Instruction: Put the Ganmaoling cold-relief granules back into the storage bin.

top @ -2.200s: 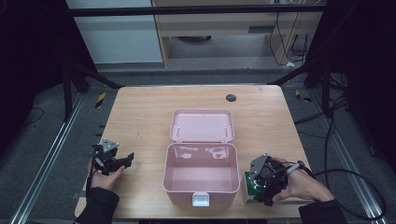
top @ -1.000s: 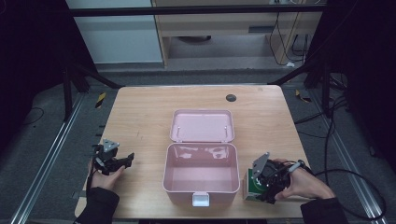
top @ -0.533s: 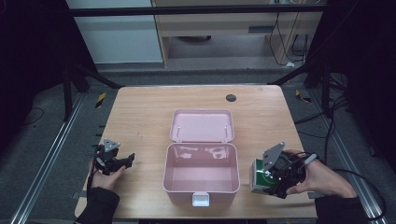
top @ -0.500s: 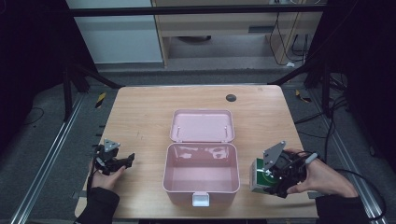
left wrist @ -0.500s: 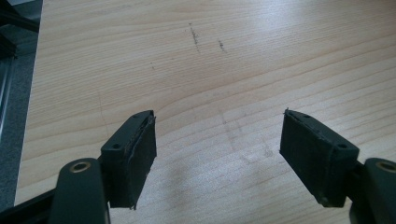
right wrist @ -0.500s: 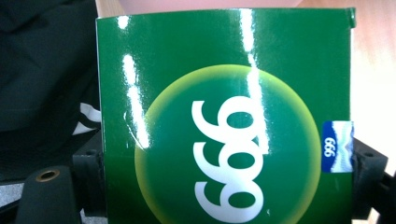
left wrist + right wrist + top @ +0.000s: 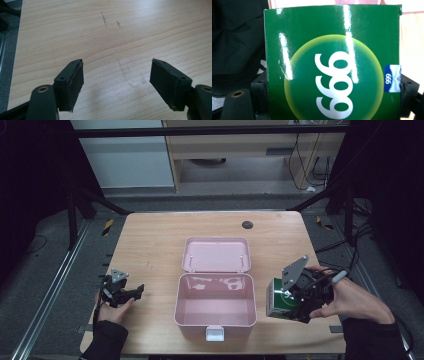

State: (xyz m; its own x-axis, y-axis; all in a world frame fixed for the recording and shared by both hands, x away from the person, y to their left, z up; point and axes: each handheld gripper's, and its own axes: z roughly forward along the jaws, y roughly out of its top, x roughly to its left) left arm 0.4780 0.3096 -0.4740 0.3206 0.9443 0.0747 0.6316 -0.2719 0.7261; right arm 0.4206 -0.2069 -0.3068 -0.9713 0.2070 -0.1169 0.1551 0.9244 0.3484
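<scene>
Gripping a green box (image 7: 276,301) between its jaws, the right gripper (image 7: 300,300) hangs just beside the right wall of the pink case (image 7: 216,306) near the table's (image 7: 150,240) front right corner. In the right gripper view the box (image 7: 332,62) shows a glossy green face with a yellow-green disc, white numerals and a small blue label at one edge, and both jaws press against its sides. The pink case sits open at the middle of the table, its lid (image 7: 216,254) laid back flat behind an empty tub, with a white latch (image 7: 215,334) at the front wall. That right wall stands between the box and the tub. Well apart, at the table's left edge, the left gripper (image 7: 131,293) rests low in the left hand (image 7: 113,309), jaws spread wide over bare wood (image 7: 120,40) with nothing between them. A small dark round hole (image 7: 247,224) marks the far side of the table.
</scene>
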